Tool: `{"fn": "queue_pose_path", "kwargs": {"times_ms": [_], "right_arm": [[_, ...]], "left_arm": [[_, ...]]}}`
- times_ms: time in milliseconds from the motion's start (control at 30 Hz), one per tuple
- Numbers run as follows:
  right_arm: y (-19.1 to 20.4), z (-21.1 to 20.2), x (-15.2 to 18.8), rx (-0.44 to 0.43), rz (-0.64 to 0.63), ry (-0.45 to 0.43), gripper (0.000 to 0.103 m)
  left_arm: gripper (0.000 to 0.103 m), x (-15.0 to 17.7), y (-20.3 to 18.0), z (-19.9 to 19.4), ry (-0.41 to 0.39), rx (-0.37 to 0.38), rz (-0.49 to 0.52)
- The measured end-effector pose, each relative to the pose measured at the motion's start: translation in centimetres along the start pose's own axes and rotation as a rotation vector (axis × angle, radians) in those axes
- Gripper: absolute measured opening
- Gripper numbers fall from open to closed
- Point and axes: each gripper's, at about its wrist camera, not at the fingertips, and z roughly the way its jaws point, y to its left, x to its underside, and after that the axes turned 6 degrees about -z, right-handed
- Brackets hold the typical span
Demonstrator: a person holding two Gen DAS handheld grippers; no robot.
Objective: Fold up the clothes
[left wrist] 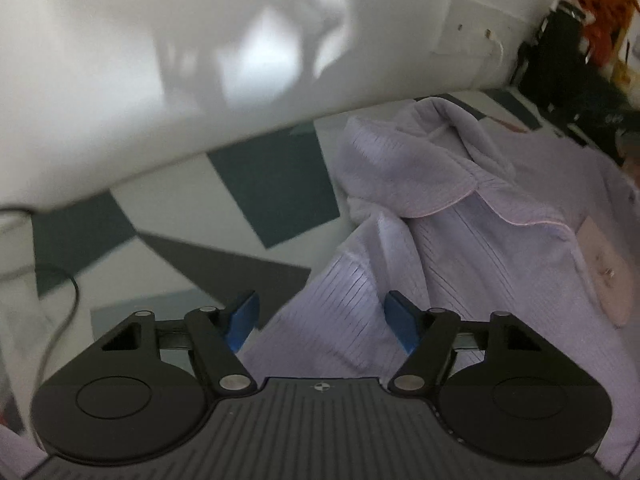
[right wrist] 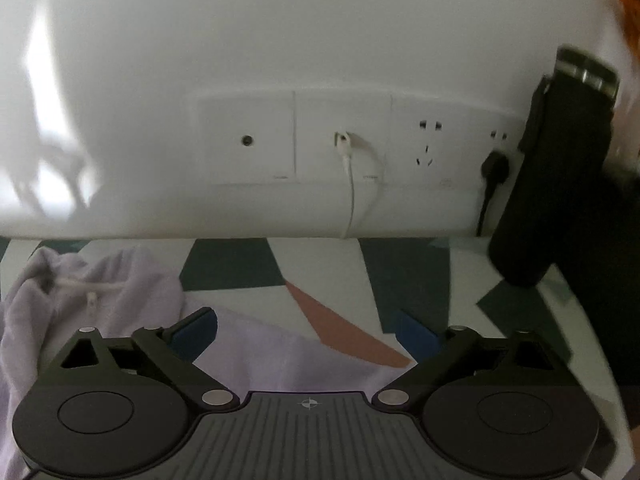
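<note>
Fingers (left wrist: 242,322) apart over lilac garment (left wrist: 460,232)

Home room: white wall (right wrist: 280,40), wall sockets (right wrist: 428,144), patterned cover (left wrist: 272,184).

Black gripper (left wrist: 322,326), blue fingertips (left wrist: 242,326), silver screws.

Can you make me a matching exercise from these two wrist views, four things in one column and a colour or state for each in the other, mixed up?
Things:
1. garment
2. white cable
3. left tool
4. black bottle

Colour or state:
A. plugged into the wall plate
B. pale lilac, ribbed, crumpled on the patterned surface
C. dark, standing beside the wall sockets
D. open above the cloth, blue pads apart

Pairs: 1-B, 2-A, 3-D, 4-C
</note>
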Motion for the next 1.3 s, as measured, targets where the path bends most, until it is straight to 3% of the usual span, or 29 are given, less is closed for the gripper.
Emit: {"fn": "queue_pose_path", "kwargs": {"times_ms": [100,267,367,500,533,600,633,767,900,967,1133,1167,1200,1267,1300], "right_arm": [[-0.7,1.8,0.6,-0.029,-0.025,0.051,0.079],[-0.7,3.1,2.1,-0.062,-0.087,0.098,0.079],[-0.7,3.1,2.8,-0.068,-0.095,0.102,0.079],[-0.8,3.0,3.1,-0.074,-0.08,0.101,0.079],[-0.8,3.0,3.1,-0.073,-0.079,0.1,0.079],[-0.7,3.0,3.2,-0.069,-0.082,0.099,0.079],[-0.7,3.1,3.2,-0.067,-0.082,0.098,0.079],[-0.6,3.1,3.4,-0.058,-0.084,0.091,0.08],[-0.6,3.1,3.3,-0.05,-0.086,0.088,0.08],[-0.6,3.2,3.3,-0.043,-0.086,0.089,0.08],[-0.6,3.3,3.2,-0.032,-0.078,0.091,0.077],[-0.7,3.3,3.2,-0.034,-0.072,0.089,0.069],[-0.8,3.2,3.1,-0.038,-0.063,0.084,0.05],[-0.9,3.0,2.9,-0.049,-0.049,0.076,0.028],[-0.9,2.9,2.8,-0.057,-0.046,0.077,0.016]], "left_arm": [[0.074,0.3,-0.4,0.5,0.009,-0.019,0.02],[0.086,0.1,-0.1,0.3,0.026,-0.052,0.048],[0.086,0.2,0.6,0.4,0.047,-0.082,0.059],[0.082,0.7,0.6,0.2,0.049,-0.06,0.075],[0.073,0.8,0.4,0.2,0.048,-0.058,0.092],[0.043,0.7,0.1,-0.1,0.046,-0.043,0.092],[0.018,0.5,-0.1,-0.2,0.048,-0.042,0.075],[0.009,0.7,-1.2,-1.8,-0.02,-0.149,0.0],[0.009,1.4,0.6,-3.0,-0.088,-0.283,-0.158],[0.009,2.2,1.5,-2.5,-0.071,-0.29,-0.215],[0.017,2.0,0.9,-2.5,-0.066,-0.317,-0.216],[0.021,1.9,0.9,-2.4,-0.065,-0.312,-0.218],[0.025,1.9,0.8,-2.4,-0.064,-0.308,-0.216],[0.049,1.9,0.8,-2.2,-0.06,-0.305,-0.208],[0.055,2.0,0.9,-2.3,-0.057,-0.298,-0.205]]}}
